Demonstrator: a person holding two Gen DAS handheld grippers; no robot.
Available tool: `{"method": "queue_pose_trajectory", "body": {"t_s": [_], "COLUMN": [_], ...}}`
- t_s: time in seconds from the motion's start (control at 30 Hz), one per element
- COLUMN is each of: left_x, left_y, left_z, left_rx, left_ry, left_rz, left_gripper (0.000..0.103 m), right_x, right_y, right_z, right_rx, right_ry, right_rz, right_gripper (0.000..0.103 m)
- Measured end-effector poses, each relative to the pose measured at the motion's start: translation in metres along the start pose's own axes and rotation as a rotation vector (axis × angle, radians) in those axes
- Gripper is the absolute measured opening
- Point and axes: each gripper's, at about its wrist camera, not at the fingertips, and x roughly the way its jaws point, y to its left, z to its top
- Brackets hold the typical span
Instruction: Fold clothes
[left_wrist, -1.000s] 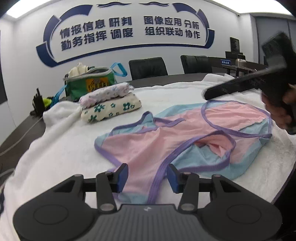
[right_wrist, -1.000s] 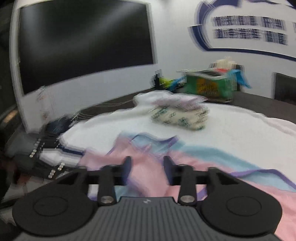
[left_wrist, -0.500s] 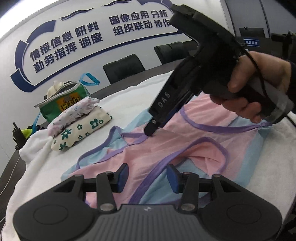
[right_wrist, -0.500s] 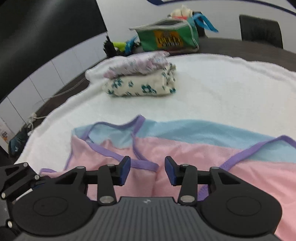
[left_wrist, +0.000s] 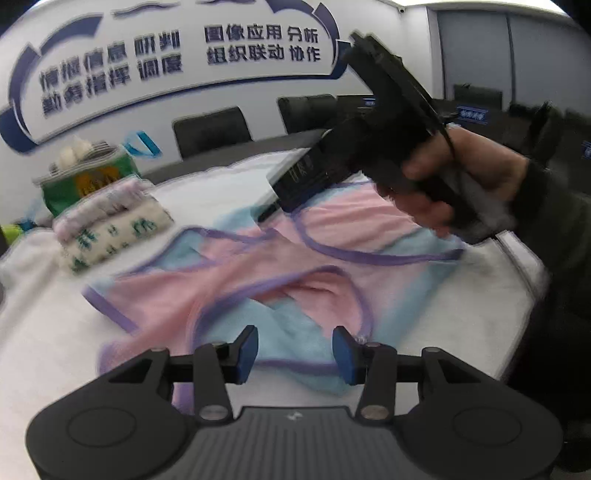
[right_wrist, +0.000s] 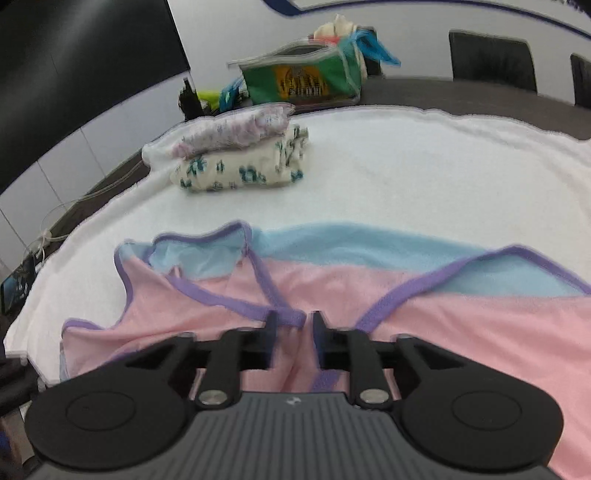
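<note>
Right wrist view, pink garment (right_wrist: 461, 332) fold between narrowly parted jaws

Green bag (right_wrist: 301, 79), black chairs (left_wrist: 212, 127), blue wall lettering (left_wrist: 184, 51)

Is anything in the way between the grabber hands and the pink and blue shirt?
No, nothing visible is. The pink and blue shirt lies spread on the white towel, and both the left gripper and the right gripper are right over its fabric. The folded clothes sit farther back, out of the way.
</note>
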Motion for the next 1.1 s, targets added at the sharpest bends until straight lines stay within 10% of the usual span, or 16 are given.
{"method": "queue_pose_trajectory", "body": {"t_s": [0.4,0.53,0.73,0.83,1.1], "left_x": [-0.031,-0.074,-0.042,-0.037,-0.071], "left_y": [0.021,0.073,0.128,0.123,0.097], "left_z": [-0.021,-0.034,-0.05,-0.05,-0.058], "left_rx": [-0.187,-0.331,-0.488,-0.512,-0.516], "left_ry": [-0.018,-0.129,-0.017,-0.026,-0.064], "left_rz": [-0.085,0.037,0.103,0.071,-0.094], "left_gripper": [0.031,0.031,0.031,0.004,0.007], "right_x": [0.029,0.047,0.092,0.101,0.04], "right_y": [0.095,0.124,0.149,0.151,0.113], "right_z": [0.02,0.032,0.043,0.04,0.042], "right_rx": [-0.323,-0.385,-0.411,-0.41,-0.269], "right_ry": [0.008,0.032,0.082,0.095,-0.057], "right_rz": [0.128,0.161,0.168,0.135,0.068], "right_gripper": [0.05,0.05,0.049,0.002,0.002]}}
